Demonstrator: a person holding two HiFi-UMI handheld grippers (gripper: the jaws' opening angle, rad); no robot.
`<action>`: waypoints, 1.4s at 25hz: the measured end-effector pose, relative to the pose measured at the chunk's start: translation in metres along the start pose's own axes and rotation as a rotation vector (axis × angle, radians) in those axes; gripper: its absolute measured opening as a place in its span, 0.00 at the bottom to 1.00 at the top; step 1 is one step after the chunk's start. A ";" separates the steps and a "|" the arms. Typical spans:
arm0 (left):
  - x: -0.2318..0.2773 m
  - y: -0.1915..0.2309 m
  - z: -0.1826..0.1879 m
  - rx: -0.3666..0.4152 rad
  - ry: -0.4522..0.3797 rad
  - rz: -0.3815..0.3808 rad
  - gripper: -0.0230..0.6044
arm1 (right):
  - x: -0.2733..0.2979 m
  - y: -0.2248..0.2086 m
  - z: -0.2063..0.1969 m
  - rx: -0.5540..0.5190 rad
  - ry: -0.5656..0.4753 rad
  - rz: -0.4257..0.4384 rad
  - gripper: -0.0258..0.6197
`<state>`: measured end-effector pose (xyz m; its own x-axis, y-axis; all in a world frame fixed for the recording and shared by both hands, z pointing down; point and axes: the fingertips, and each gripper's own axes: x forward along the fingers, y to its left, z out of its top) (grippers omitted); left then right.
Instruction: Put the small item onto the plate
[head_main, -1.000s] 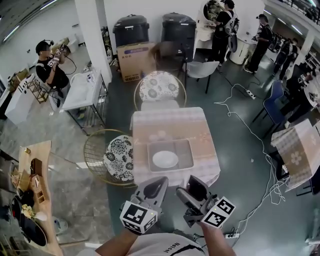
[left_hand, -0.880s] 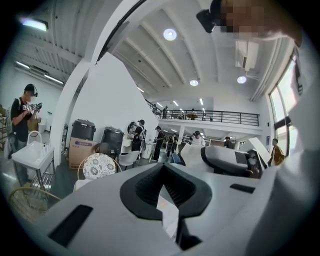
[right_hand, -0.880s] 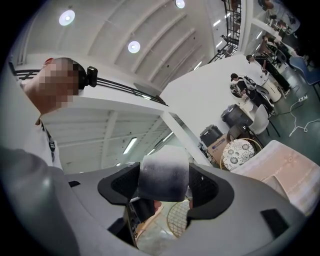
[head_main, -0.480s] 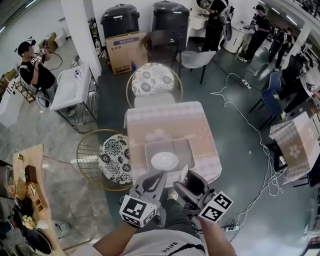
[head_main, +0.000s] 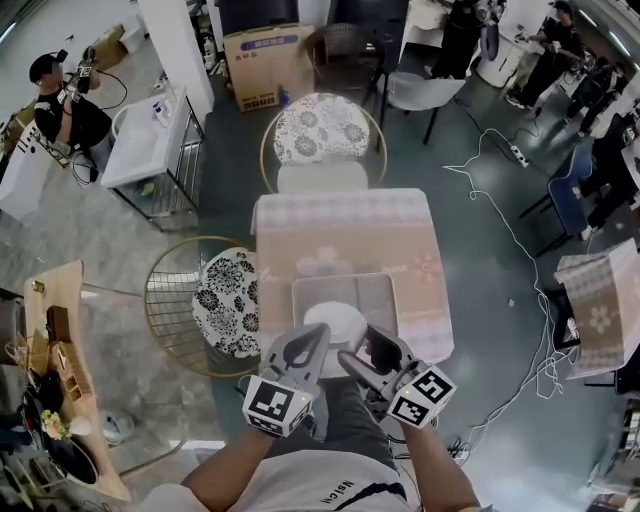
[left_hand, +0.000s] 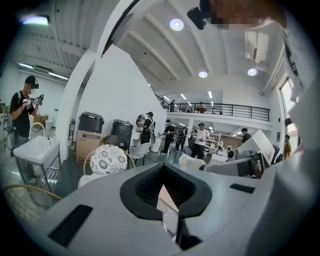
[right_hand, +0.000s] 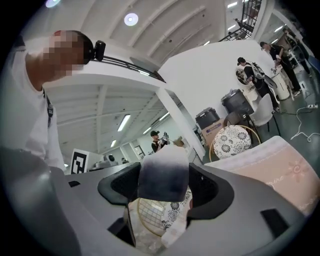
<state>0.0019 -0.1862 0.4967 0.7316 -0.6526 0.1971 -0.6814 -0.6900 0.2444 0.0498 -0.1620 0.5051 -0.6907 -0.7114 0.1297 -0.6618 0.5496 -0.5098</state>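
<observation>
Both grippers are coming in over the surface (head_main: 340, 225), and the plate (head_main: 335, 322) is now lying just ahead of the jaws. The right gripper (head_main: 372, 352) is clenching the small item (right_hand: 163, 180) across its sides. The left gripper (head_main: 300, 350) is carrying nothing, jaws pressed together. The item is looking light and smooth, probably slippery, so a mid-body hold is suiting it.

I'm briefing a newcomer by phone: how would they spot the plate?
Look at the pink-clothed table in the room's middle. On its near side lies a grey tray; the plate sits in it, plain white and round, unlike the patterned round chair seats beside the table.
</observation>
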 end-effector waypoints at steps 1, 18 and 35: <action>0.006 0.006 -0.006 -0.005 0.010 0.009 0.04 | 0.005 -0.010 -0.007 -0.014 0.032 -0.001 0.53; 0.076 0.069 -0.100 -0.039 0.109 0.046 0.04 | 0.056 -0.124 -0.147 -0.267 0.477 0.037 0.53; 0.079 0.093 -0.146 -0.057 0.131 0.073 0.04 | 0.074 -0.171 -0.243 -0.579 0.846 0.040 0.53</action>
<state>0.0003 -0.2561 0.6740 0.6793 -0.6515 0.3377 -0.7333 -0.6205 0.2779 0.0409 -0.2017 0.8083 -0.5461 -0.2693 0.7933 -0.5180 0.8527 -0.0671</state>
